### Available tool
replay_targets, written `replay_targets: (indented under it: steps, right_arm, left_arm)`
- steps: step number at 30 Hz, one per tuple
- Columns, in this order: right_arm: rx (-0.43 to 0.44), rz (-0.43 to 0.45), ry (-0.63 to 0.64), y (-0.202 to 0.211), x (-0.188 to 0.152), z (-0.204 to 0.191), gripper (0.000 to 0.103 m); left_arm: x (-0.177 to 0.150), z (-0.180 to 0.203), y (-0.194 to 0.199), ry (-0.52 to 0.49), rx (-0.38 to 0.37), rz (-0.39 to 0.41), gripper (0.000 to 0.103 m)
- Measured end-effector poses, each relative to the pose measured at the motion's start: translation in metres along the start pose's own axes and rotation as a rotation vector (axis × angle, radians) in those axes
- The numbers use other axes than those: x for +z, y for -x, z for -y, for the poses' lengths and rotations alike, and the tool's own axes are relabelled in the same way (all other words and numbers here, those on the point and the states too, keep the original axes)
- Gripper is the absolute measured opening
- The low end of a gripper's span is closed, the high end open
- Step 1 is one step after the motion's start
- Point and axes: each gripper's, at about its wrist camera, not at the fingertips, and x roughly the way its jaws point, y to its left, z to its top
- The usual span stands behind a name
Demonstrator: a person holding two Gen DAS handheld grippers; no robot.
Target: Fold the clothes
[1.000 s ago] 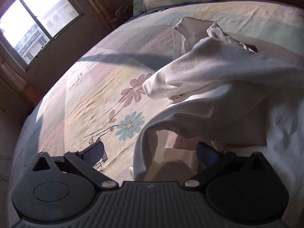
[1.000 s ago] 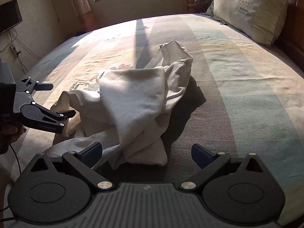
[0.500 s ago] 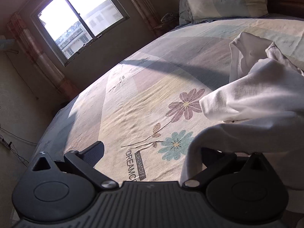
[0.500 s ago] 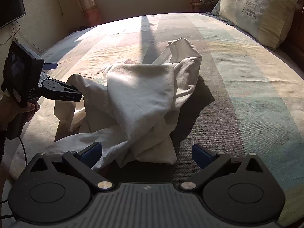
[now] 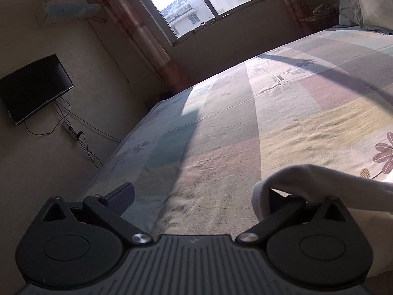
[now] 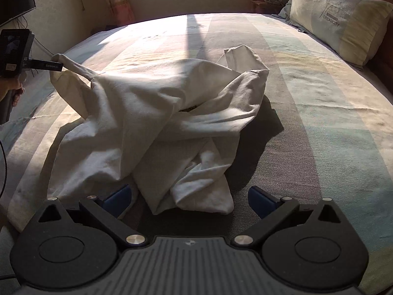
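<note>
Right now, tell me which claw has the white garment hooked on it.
The left claw: the white garment hangs over one of its fingers, jaws apart. The right claw is open too, but nothing hangs on it.

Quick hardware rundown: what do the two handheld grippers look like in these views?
Both match: black bodies with a ribbed grey centre plate, round black side housings, silver pivot screws, angled black linkage bars and blue-padded fingers. From the right wrist view, the left gripper has a boxy black rear unit with a screen, white lettering on its finger bar, and a thin dark cable hanging beneath.
</note>
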Motion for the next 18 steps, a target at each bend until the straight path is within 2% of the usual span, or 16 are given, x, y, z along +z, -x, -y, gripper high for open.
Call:
replay_targets:
  steps: [5, 7, 9, 12, 18]
  right_arm:
    - [-0.016, -0.012, -0.003, -0.003, 0.001, 0.004, 0.103]
    - [-0.021, -0.022, -0.005, -0.007, 0.002, 0.006, 0.103]
    - [-0.021, -0.032, -0.005, -0.011, 0.002, 0.005, 0.103]
    - [-0.015, -0.044, -0.006, -0.017, 0.001, 0.003, 0.103]
    - [0.001, -0.054, 0.004, -0.019, -0.003, -0.003, 0.103]
  left_arm:
    - [0.003, -0.026, -0.032, 0.028, 0.088, -0.053, 0.103]
    - [0.002, -0.031, -0.042, 0.037, 0.099, -0.077, 0.103]
    - [0.0, -0.033, -0.051, 0.051, 0.056, -0.119, 0.102]
    - [-0.009, -0.025, -0.056, 0.034, -0.082, -0.184, 0.102]
    - [-0.031, -0.008, -0.033, 0.004, -0.254, -0.216, 0.102]
